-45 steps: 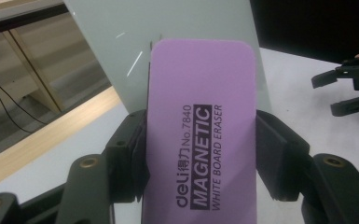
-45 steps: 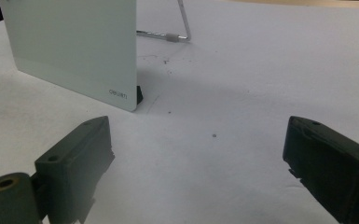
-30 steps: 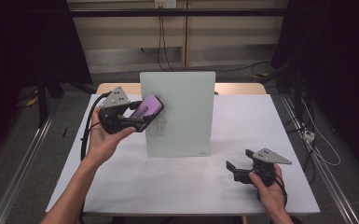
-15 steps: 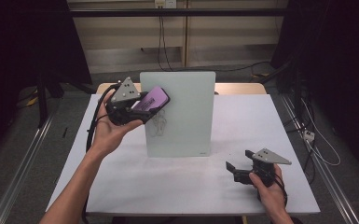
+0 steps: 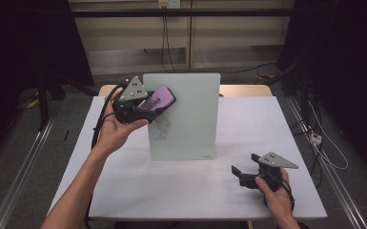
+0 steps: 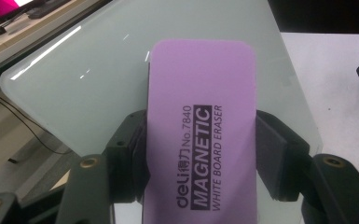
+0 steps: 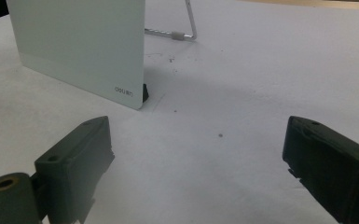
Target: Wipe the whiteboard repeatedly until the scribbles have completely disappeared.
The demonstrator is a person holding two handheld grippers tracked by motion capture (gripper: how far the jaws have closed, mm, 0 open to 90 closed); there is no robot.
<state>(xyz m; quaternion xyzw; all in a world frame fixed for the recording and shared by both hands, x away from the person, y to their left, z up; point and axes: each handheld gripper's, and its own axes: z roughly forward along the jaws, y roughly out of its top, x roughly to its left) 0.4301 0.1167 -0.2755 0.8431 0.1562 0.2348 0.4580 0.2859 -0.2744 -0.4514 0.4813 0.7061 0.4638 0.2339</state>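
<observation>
Nearest the person, at the front right of the white-covered rectangular table: black two-jaw right gripper held low in the right hand, grey three-cornered plate on top, jaws spread wide apart with nothing between them. Seen along those jaws in the right gripper view: bare white cloth with a few dark specks, and beyond it the lower corner of the board.

Further in, at the table's middle: upright frosted pale-green glass whiteboard, rectangular with rounded corners, small brand mark at its lower right corner, a faint dark scribble on its left half. Propped from behind on a thin bent metal wire stand, with a small black foot at the corner.

Up at the board's top left corner, raised off the table: black two-jaw left gripper in the left hand, forearm reaching in from the lower left. Jaws clamped on the two long sides of a purple rounded-rectangle magnetic whiteboard eraser, printed label facing the camera. Eraser tilted, its far end lying over the glass above the scribble; possibly touching the surface, though contact not clear from either angle.

Farthest back: a strip of wooden table edge behind the board, then grey floor and trailing cables against a pale wall.
</observation>
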